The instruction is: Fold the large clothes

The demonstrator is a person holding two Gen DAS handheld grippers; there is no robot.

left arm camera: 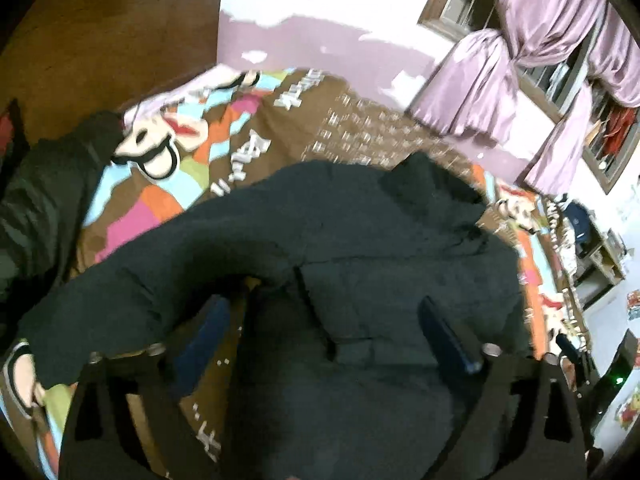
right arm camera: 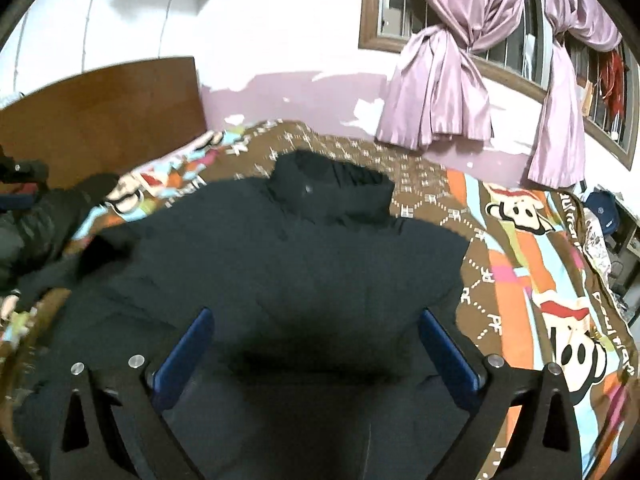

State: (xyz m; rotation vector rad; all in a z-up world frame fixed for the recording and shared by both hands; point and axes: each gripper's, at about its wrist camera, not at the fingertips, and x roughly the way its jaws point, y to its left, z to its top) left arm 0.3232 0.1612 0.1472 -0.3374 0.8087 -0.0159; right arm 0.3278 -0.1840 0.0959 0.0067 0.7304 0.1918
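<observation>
Black jacket (right arm camera: pixel 280 264) lies on the patterned bedspread (right arm camera: pixel 520 264) between folds, left gripper (left arm camera: pixel 324 328) and right gripper (right arm camera: pixel 316 344) wide open, empty; next, likely grasping the near hem.

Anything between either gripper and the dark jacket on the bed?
Nothing visible. The left gripper and right gripper both hang open directly over the dark jacket spread on the patterned bedspread, with no object in between.

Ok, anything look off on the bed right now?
The black jacket lies mostly flat on the patterned bedspread, but one sleeve still sprawls out to the side, unfolded. Behind the bed, the purple wall paint is peeling in patches. Nothing spilled.
</observation>
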